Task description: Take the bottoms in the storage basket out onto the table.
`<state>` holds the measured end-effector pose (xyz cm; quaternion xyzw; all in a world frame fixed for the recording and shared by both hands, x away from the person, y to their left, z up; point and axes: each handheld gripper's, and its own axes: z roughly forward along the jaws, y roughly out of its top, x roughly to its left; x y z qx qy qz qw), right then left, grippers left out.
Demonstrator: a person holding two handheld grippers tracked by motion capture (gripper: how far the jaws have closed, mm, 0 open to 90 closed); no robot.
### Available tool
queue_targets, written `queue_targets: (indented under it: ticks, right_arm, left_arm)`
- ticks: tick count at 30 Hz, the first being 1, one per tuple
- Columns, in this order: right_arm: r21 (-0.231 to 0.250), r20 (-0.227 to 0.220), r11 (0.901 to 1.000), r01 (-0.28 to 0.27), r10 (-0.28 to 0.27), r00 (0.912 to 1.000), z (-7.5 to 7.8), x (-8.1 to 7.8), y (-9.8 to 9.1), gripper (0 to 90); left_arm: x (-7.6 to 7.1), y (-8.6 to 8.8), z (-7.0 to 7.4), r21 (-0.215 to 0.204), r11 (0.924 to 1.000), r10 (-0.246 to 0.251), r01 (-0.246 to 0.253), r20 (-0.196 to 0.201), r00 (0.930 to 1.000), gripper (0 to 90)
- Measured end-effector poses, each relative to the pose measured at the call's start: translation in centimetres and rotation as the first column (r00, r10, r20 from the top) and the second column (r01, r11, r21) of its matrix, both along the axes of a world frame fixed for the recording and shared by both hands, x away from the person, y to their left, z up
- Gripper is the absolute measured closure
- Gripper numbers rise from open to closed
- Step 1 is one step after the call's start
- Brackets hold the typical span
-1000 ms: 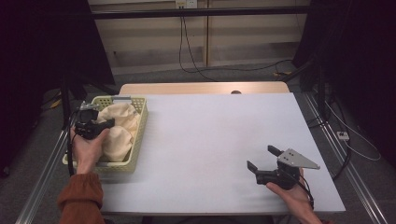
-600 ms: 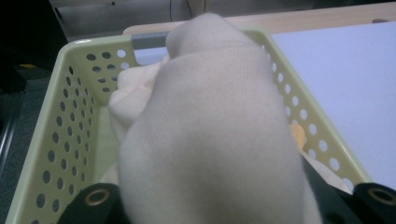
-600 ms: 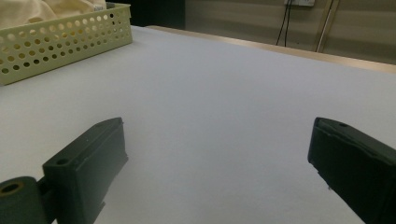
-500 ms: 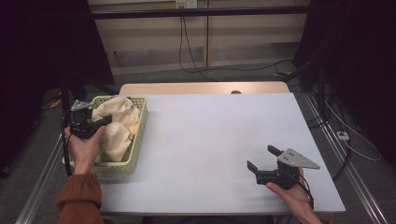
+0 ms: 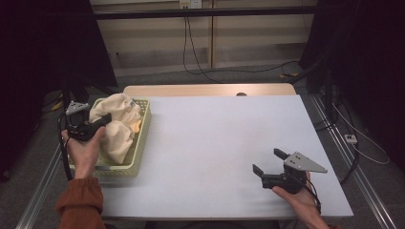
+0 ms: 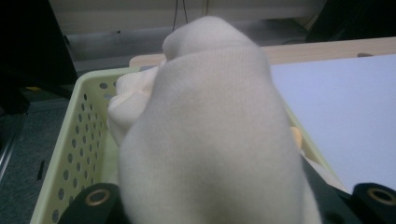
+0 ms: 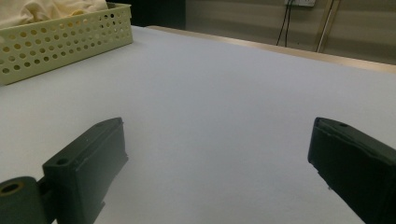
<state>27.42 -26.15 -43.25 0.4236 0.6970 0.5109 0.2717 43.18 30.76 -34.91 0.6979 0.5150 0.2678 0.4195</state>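
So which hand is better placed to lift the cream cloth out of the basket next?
Left, probably. The left gripper is already shut on the cream cloth over the yellow basket. The right gripper rests open on the table's far side, nothing between its jaws.

A white table (image 5: 219,143) stands on a grey floor (image 5: 191,78), with a wooden strip (image 5: 210,89) along its far edge. Beyond it runs a pale wall (image 5: 210,38); black cables (image 5: 191,43) hang down it onto the floor. Dark panels (image 5: 43,43) close off both sides. Metal rails (image 5: 348,157) flank the table.
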Motion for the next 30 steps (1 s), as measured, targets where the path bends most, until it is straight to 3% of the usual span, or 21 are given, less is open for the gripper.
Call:
queue_targets:
  ticks: [6, 13, 30]
  right_arm:
    - [0.001, 0.0, 1.0, 0.0, 0.0, 1.0, 0.0, 0.0, 0.0, 4.1]
    - [0.007, 0.002, 1.0, 0.0, 0.0, 1.0, 0.0, 0.0, 0.0, 4.0]
    - [0.009, 0.004, 0.9999, -0.005, 0.005, 1.0, 0.0, 0.0, 0.1, 3.9]
  left_arm:
    - [-0.5, -0.3, 0.7, -0.007, 0.9998, -0.016, 0.016, 0.065, 0.9978, 75.6]
    - [-0.8, -0.3, 1.1, -0.02, 0.9996, -0.016, 0.018, 0.094, 0.9955, 75.6]
    - [-1.9, -0.7, 2.6, -0.046, 0.9984, -0.022, 0.032, 0.203, 0.979, 75.7]
